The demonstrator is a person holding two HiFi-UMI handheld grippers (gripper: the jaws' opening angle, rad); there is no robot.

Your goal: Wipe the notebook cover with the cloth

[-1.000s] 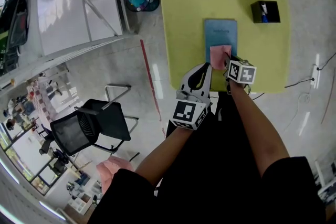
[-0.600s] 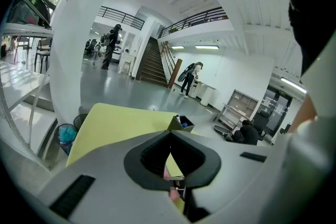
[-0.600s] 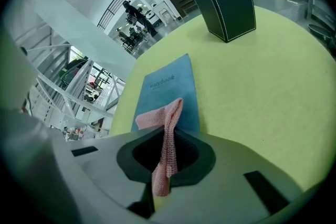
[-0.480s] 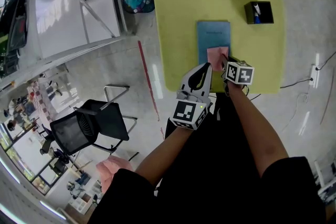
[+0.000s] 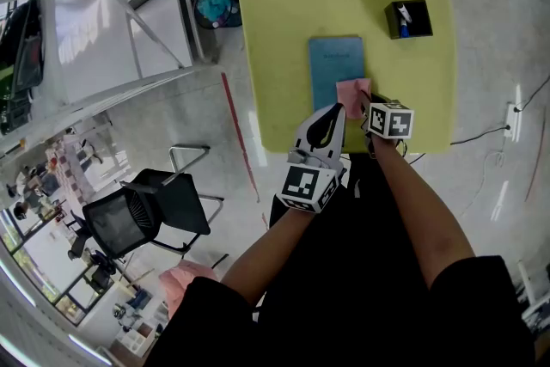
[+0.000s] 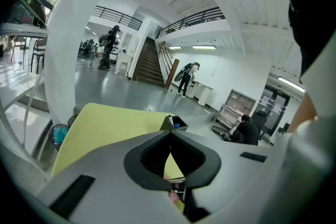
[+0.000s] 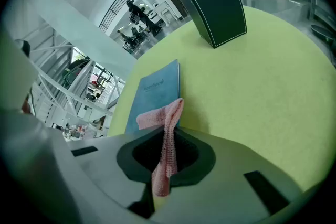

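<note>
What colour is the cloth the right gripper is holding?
Pink. The cloth shows best in the right gripper view.

Person seen from above, wearing a black short-sleeved top (image 5: 485, 314); the sleeves (image 5: 219, 305) end near the elbows, leaving the forearms bare. At each hand is a pale grey plastic gripper. The left gripper (image 5: 337, 109) has a smooth moulded shell with a black teardrop-shaped opening behind its tips. At its rear sits the left cube (image 5: 309, 186), which bears black-and-white square markers. The right gripper (image 5: 365, 101) has a matching right cube (image 5: 393, 119). Seen close up, each shell has a rounded black cut-out lined with ribbed pads — flanked by short black rectangular slots (image 7: 84, 151), one on either side.
</note>
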